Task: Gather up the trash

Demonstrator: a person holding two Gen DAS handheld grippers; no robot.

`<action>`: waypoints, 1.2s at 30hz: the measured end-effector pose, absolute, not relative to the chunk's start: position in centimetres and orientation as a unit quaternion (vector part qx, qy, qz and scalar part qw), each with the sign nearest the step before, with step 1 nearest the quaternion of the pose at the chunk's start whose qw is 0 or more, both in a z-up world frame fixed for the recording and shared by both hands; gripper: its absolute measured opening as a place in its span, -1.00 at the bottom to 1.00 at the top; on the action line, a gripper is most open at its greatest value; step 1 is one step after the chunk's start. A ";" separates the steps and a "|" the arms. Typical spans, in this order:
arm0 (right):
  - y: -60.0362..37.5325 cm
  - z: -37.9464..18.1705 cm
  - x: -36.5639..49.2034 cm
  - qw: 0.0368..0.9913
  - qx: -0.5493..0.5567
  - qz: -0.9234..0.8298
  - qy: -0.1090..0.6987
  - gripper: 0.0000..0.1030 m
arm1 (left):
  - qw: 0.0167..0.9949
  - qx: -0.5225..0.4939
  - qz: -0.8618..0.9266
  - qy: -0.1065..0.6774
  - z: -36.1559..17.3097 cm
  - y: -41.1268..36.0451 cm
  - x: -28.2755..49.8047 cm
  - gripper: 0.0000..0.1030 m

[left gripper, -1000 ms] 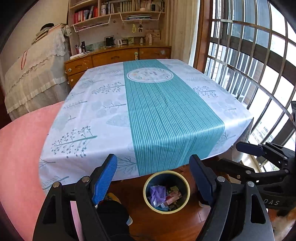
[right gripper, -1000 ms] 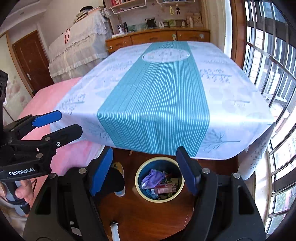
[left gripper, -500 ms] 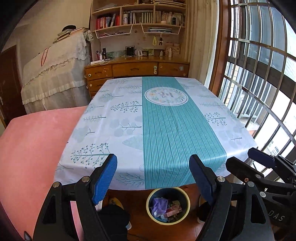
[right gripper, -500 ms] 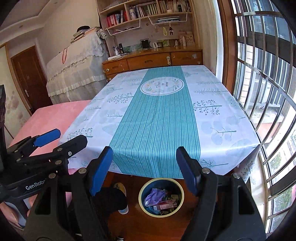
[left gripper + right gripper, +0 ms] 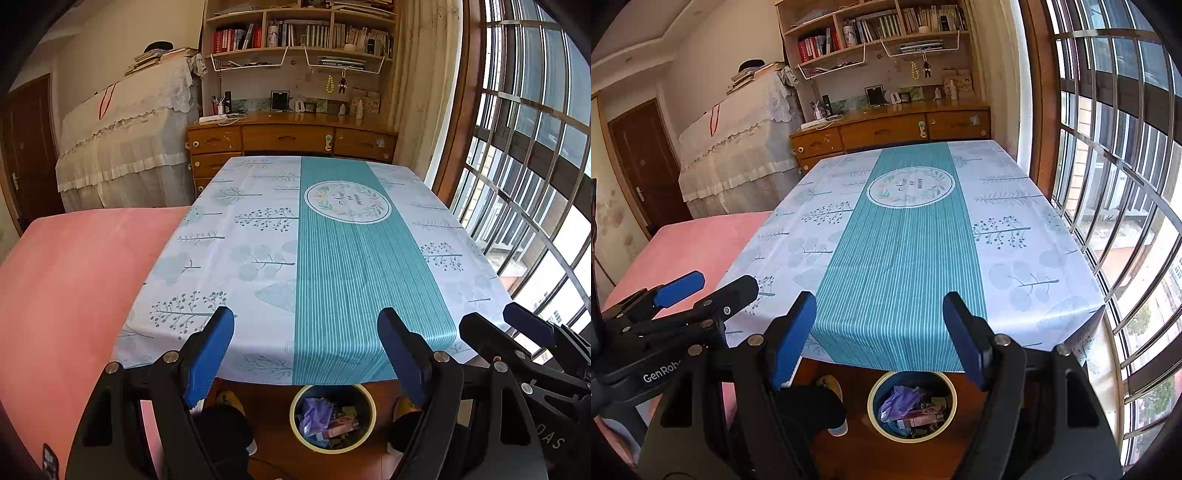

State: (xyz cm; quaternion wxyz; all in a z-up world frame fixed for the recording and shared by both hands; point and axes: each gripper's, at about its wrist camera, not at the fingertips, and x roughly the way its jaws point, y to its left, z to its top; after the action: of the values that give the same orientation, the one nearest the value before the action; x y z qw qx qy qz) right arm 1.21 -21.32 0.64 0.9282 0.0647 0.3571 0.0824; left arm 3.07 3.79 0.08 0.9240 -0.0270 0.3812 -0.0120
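A round bin (image 5: 332,417) (image 5: 911,406) with a yellow rim stands on the wooden floor under the table's near edge. Crumpled purple trash (image 5: 314,411) (image 5: 899,398) and several wrappers lie inside it. My left gripper (image 5: 306,354) hangs open above the near table edge, nothing between its blue pads. My right gripper (image 5: 879,336) is open too, also holding nothing. Each gripper shows in the other's view: the right gripper (image 5: 517,332) at the right edge, the left gripper (image 5: 701,291) at the left edge.
A table with a teal-striped white cloth (image 5: 332,258) (image 5: 905,240) fills the middle. A pink sofa (image 5: 74,277) sits left, a barred window (image 5: 535,184) right, a wooden dresser (image 5: 291,140) and bookshelves behind. Dark shoes (image 5: 221,424) rest on the floor beside the bin.
Both grippers have risen, so the table top fills more of each view and the bin has slid to the bottom edge. Both stayed open.
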 end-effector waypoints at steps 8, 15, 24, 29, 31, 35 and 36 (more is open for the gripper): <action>-21.3 0.8 1.5 0.929 0.064 0.075 0.357 0.33 | 0.922 -0.025 -0.006 0.387 0.3 3.9 3.9 0.58; -21.3 0.9 1.6 0.929 0.063 0.075 0.356 0.33 | 0.921 -0.021 0.000 0.388 0.3 4.0 4.1 0.58; -21.4 0.8 1.8 0.930 0.062 0.071 0.354 0.33 | 0.923 -0.021 0.001 0.385 0.3 4.0 4.1 0.58; -21.4 0.4 2.1 0.931 0.060 0.064 0.353 0.33 | 0.920 -0.021 0.001 0.392 0.2 4.2 4.4 0.58; -21.4 0.1 2.2 0.931 0.062 0.063 0.355 0.33 | 0.919 -0.021 0.001 0.394 0.0 4.3 4.5 0.58; -21.3 -0.3 2.2 0.929 0.065 0.063 0.358 0.33 | 0.919 -0.017 0.004 0.394 -0.3 4.4 4.8 0.58; -21.3 -0.4 2.3 0.929 0.065 0.063 0.358 0.33 | 0.919 -0.016 0.004 0.394 -0.3 4.4 4.8 0.58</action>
State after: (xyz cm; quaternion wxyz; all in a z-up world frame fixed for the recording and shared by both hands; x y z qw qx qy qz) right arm 2.26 -21.31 -0.42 0.9292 0.0653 0.3583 0.0630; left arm 4.80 4.44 -0.32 0.9191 -0.0158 0.3937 0.0041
